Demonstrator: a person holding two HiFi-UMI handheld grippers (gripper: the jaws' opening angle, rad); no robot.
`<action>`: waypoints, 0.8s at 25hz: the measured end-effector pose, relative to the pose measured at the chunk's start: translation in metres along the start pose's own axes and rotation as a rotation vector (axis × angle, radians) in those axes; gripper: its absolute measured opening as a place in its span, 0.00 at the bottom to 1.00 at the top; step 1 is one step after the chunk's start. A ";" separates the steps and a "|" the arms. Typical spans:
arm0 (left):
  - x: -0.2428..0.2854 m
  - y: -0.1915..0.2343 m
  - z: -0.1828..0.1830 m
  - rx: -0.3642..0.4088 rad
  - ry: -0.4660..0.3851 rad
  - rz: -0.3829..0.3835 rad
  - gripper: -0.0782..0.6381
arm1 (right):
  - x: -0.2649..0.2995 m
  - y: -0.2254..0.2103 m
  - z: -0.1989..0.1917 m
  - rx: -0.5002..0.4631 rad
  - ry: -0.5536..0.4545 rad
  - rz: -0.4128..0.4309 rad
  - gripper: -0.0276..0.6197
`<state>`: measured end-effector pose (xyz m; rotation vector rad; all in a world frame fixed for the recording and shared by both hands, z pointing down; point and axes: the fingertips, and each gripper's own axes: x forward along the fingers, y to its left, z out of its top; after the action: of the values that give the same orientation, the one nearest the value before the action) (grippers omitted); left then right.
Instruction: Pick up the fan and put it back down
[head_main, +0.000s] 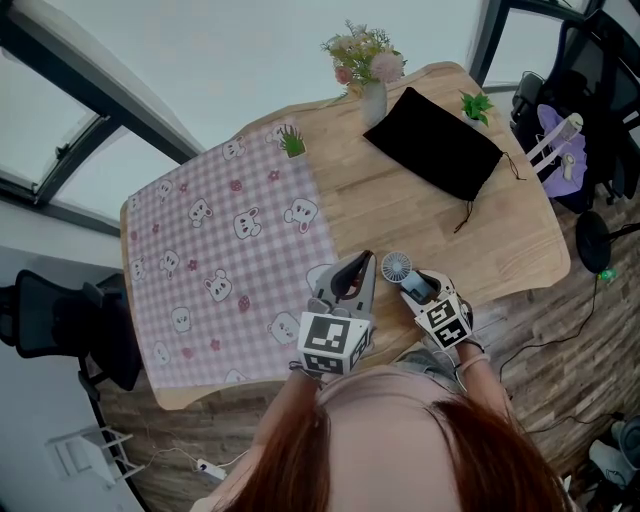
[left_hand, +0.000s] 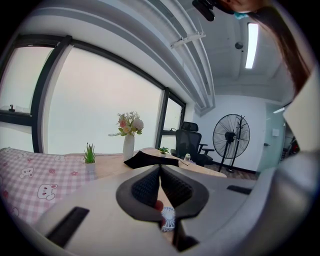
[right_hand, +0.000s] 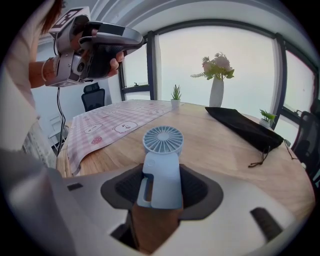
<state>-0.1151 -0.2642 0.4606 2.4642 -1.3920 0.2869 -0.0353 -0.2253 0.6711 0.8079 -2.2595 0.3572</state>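
The right gripper (right_hand: 161, 182) clasped the fan (right_hand: 162, 145) by its handle near the table (right_hand: 225, 145) edge, long axis and round head pointing toward the flower vase (right_hand: 216, 92), while the left gripper (left_hand: 160, 175) was clenched empty.

Pale blue fan (right_hand: 161, 170); pink bear-print cloth (head_main: 200, 250); black pouch (head_main: 435, 145)

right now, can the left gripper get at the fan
Probably not cleanly: the handle of the fan sits between the jaws of the right gripper, leaving only its round head free. The left gripper is close beside it, but its jaws are together.
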 end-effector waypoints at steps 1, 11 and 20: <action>0.001 0.000 0.000 -0.001 0.000 -0.001 0.13 | 0.000 0.000 0.001 -0.004 -0.001 0.001 0.37; 0.003 -0.002 0.001 -0.005 -0.002 -0.006 0.13 | 0.002 0.000 -0.001 -0.016 0.012 0.016 0.38; 0.002 -0.008 0.002 0.006 0.001 -0.012 0.13 | 0.000 0.001 -0.002 -0.015 0.013 0.016 0.41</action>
<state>-0.1070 -0.2627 0.4583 2.4756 -1.3771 0.2901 -0.0345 -0.2235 0.6723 0.7785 -2.2553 0.3510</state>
